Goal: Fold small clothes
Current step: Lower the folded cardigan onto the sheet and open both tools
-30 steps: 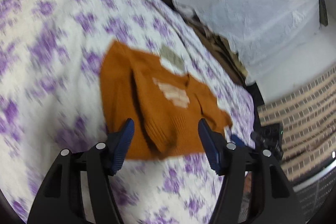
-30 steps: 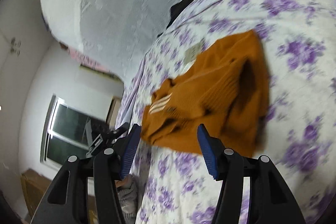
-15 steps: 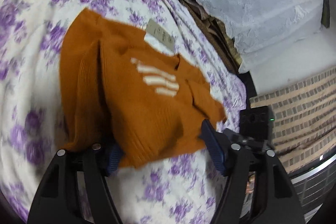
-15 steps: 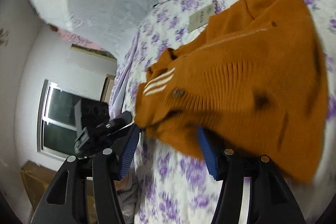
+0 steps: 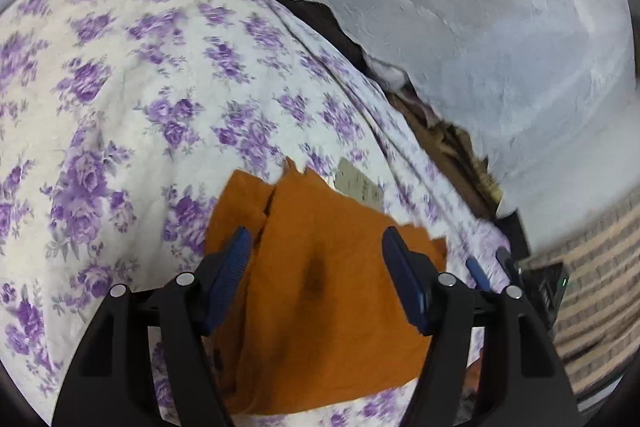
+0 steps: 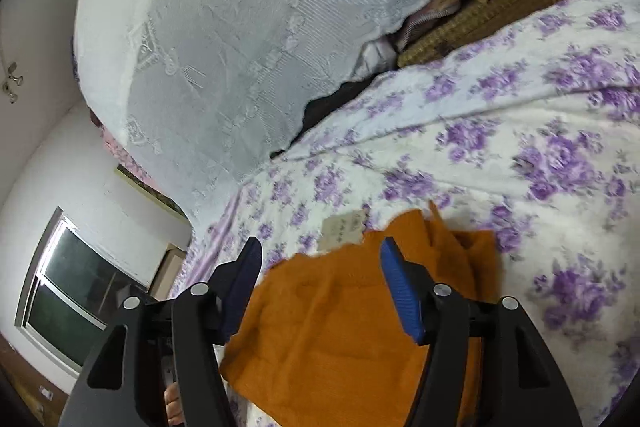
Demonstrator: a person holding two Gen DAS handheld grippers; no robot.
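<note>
My left claw (image 5: 316,255) stands wide, its blue pads on either side of the orange sweater (image 5: 320,291) without pressing it. The knit lies bunched on the purple-flowered bedspread (image 5: 120,99) and fills the 6 o'clock part of that view, with a paper tag (image 5: 357,187) poking out at its far edge, toward 12 o'clock from the cloth. My right claw (image 6: 320,259) is opening; the sweater (image 6: 340,327) sits between and under its jaws, but the pads do not clamp it. From there the tag (image 6: 343,230) lies at 12 o'clock of the sweater, flat on the spread (image 6: 520,147). A white lace drape (image 6: 224,39) hangs at 11 o'clock, a dark window (image 6: 76,291) at 8 o'clock.
</note>
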